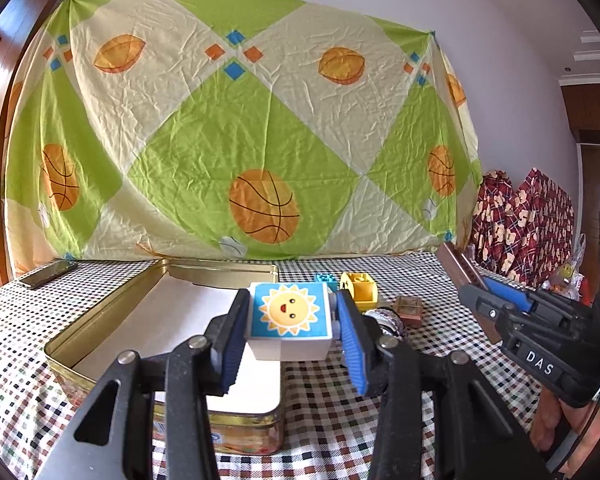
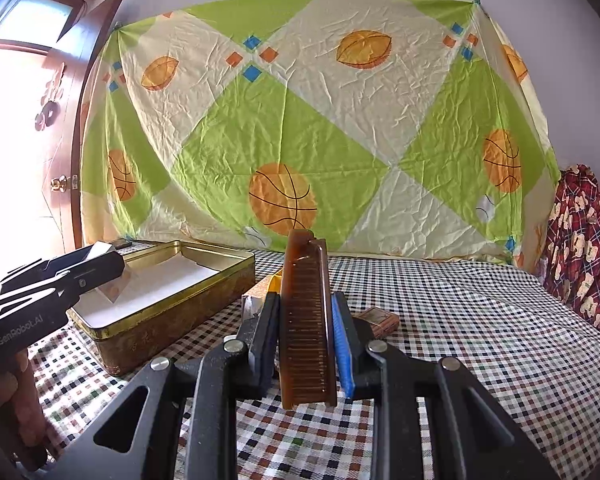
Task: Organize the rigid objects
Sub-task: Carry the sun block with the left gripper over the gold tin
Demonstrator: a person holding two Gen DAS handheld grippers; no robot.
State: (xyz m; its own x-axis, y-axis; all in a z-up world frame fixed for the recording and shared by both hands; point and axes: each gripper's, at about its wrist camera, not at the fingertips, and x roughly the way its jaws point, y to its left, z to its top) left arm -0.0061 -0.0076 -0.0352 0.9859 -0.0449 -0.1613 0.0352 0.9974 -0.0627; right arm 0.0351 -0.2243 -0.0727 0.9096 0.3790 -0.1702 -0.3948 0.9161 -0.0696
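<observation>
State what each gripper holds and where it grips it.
Left gripper: sun-faced block, pinched by its two side faces. Right gripper: brown comb, clamped on its flat sides, around mid-length.

phone (image 1: 48,274) half cut off, silver object (image 1: 386,320) hidden

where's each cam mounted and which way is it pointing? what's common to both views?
Left wrist: sits on the left gripper, looking along its fingers at the sun block it clamps, over the tin box; right gripper and a hand at right.
Right wrist: sits on the right gripper, looking along the brown comb it clamps; left gripper and a hand at left.
Shared: tin box, checked tablecloth, basketball-print sheet.
</observation>
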